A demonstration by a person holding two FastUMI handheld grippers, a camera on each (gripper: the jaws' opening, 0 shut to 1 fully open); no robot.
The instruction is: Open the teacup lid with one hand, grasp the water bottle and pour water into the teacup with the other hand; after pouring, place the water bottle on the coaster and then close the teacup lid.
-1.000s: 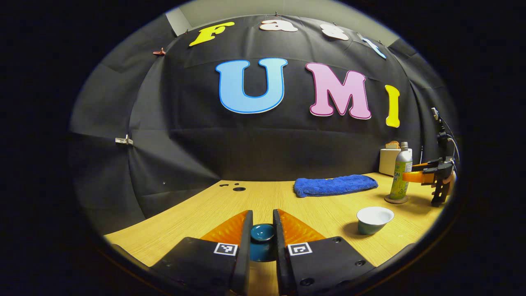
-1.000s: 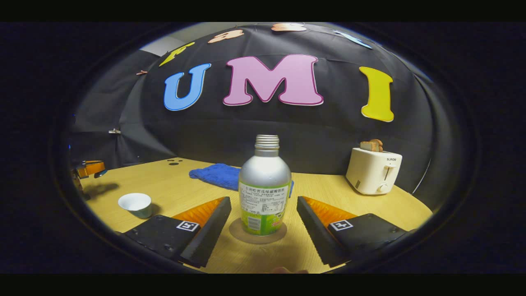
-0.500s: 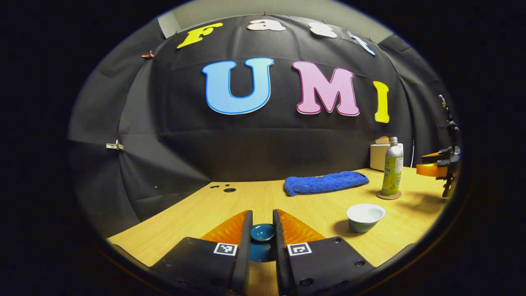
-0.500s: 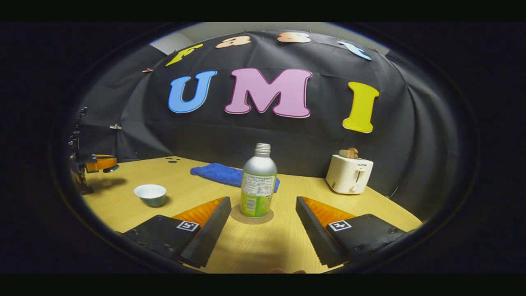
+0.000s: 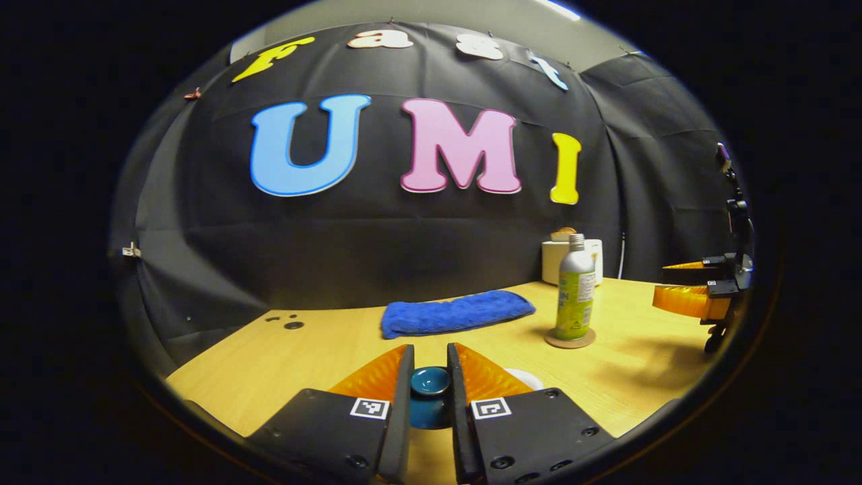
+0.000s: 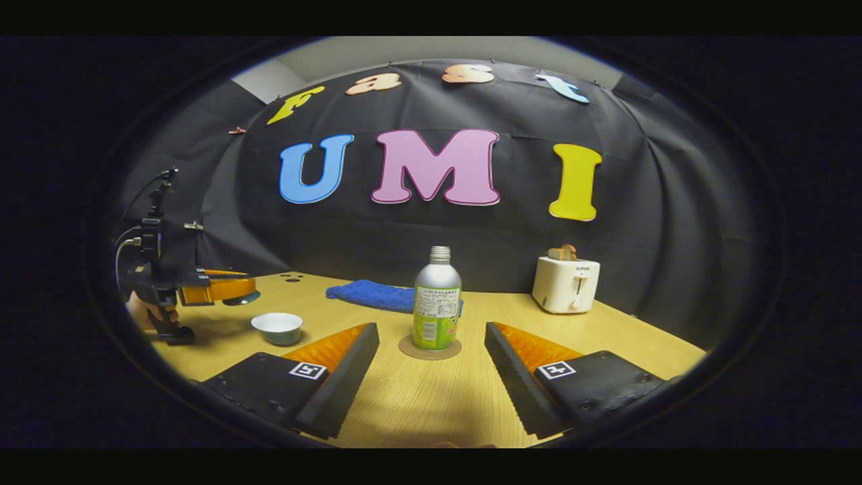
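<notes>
My left gripper (image 5: 429, 351) is shut on the knob of the teal teacup lid (image 5: 430, 382), held above the table. The white-lined teacup (image 5: 526, 378) peeks out just behind its right finger. In the right gripper view the open teacup (image 6: 277, 327) stands at the left, with the left gripper (image 6: 225, 289) holding the lid (image 6: 240, 298) just beside and above it. The silver and green water bottle (image 6: 437, 301) stands upright, uncapped, on the round coaster (image 6: 429, 349). My right gripper (image 6: 431, 333) is open, well back from the bottle. The bottle (image 5: 574, 291), coaster (image 5: 570, 339) and right gripper (image 5: 693, 298) appear at the right.
A folded blue towel (image 5: 458, 313) lies at the back of the wooden table (image 5: 316, 353). A white toaster (image 6: 566, 284) with toast stands at the back right. Two small holes (image 5: 288, 323) mark the table's back left corner.
My right gripper has drawn back from the bottle, which stays on the coaster. My left gripper has swung right toward the teacup, still holding the lid.
</notes>
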